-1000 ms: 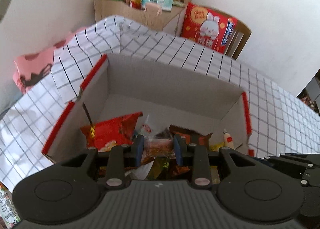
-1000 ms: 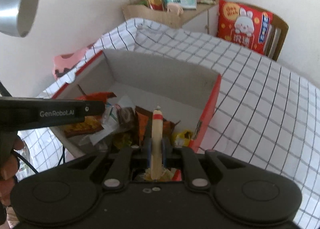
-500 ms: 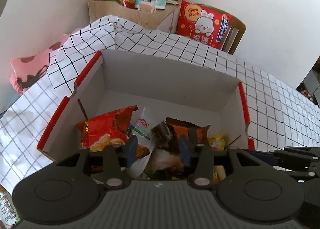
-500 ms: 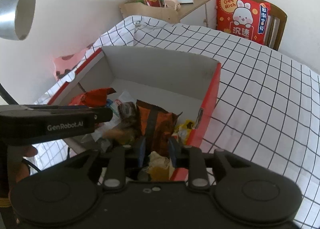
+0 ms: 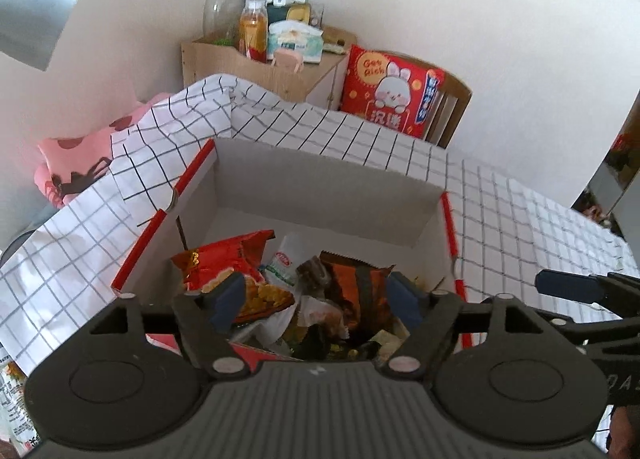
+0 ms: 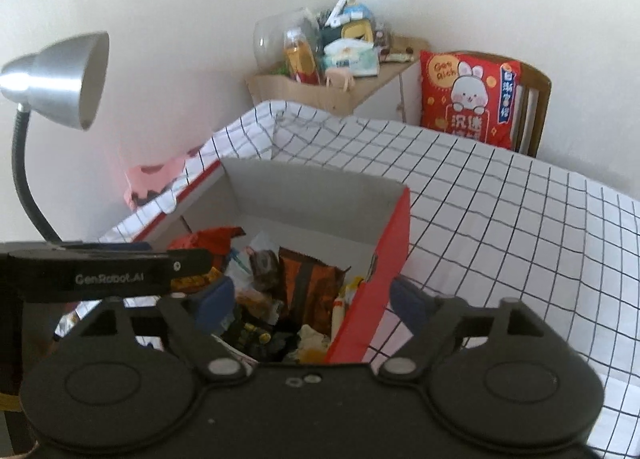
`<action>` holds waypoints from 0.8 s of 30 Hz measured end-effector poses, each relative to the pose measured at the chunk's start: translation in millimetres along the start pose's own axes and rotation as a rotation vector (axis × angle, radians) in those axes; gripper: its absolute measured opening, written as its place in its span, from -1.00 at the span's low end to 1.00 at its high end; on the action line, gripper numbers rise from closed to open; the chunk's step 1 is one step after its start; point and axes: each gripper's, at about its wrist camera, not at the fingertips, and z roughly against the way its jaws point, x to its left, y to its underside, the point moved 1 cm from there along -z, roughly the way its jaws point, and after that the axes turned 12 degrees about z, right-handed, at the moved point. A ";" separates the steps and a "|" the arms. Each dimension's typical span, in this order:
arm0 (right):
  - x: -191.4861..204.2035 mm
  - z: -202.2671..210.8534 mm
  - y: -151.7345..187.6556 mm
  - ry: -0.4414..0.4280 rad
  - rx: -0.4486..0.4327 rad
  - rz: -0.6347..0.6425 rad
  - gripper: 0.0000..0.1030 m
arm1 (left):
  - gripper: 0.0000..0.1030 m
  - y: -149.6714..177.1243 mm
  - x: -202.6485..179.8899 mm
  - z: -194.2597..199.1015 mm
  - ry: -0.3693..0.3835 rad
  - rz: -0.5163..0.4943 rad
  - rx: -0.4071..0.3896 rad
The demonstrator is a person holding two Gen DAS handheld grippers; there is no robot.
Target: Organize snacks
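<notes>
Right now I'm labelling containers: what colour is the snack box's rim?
Red, on the box rim, clearest in the right wrist view.

Near part of the box (image 5: 328, 195) and its lowest snacks hidden behind the left gripper (image 5: 316, 299), small yellow wrappers by the right wall too dim to identify, shelf clutter (image 6: 340, 51) blurred, tablecloth (image 6: 520, 219) cut off at right edge.

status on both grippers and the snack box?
Left gripper and right gripper open, jaws just opened, nothing held. Snacks piled in box. Nothing blocking.
</notes>
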 end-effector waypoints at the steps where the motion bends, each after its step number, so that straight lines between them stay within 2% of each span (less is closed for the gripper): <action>1: 0.1 4.3 0.3 0.003 -0.011 -0.003 0.78 | 0.55 0.3 -0.9 3.9 -0.001 -0.002 -0.013; 3: -0.7 12.8 1.1 0.001 -0.025 -0.013 0.89 | 0.57 1.7 -2.2 13.2 0.001 -0.004 -0.043; 5: -1.5 21.0 1.8 0.000 -0.044 -0.017 0.99 | 0.66 2.7 -3.4 22.7 0.013 -0.003 -0.064; 9: 0.2 37.0 5.1 -0.007 -0.094 -0.021 1.00 | 0.69 5.7 -4.8 39.5 0.038 -0.004 -0.085; 13: -0.4 50.9 10.8 -0.002 -0.146 -0.040 1.00 | 0.96 10.5 -6.9 52.8 0.058 -0.020 -0.101; 17: 1.2 64.4 18.0 0.002 -0.190 -0.038 1.00 | 0.97 16.4 -10.4 62.9 0.078 -0.027 -0.106; 21: 8.5 77.5 23.4 0.068 -0.213 0.025 1.00 | 0.97 22.2 -13.9 70.6 0.099 -0.030 -0.110; 24: 7.5 84.1 27.1 0.067 -0.240 0.016 1.00 | 0.97 26.3 -17.5 76.3 0.098 -0.042 -0.116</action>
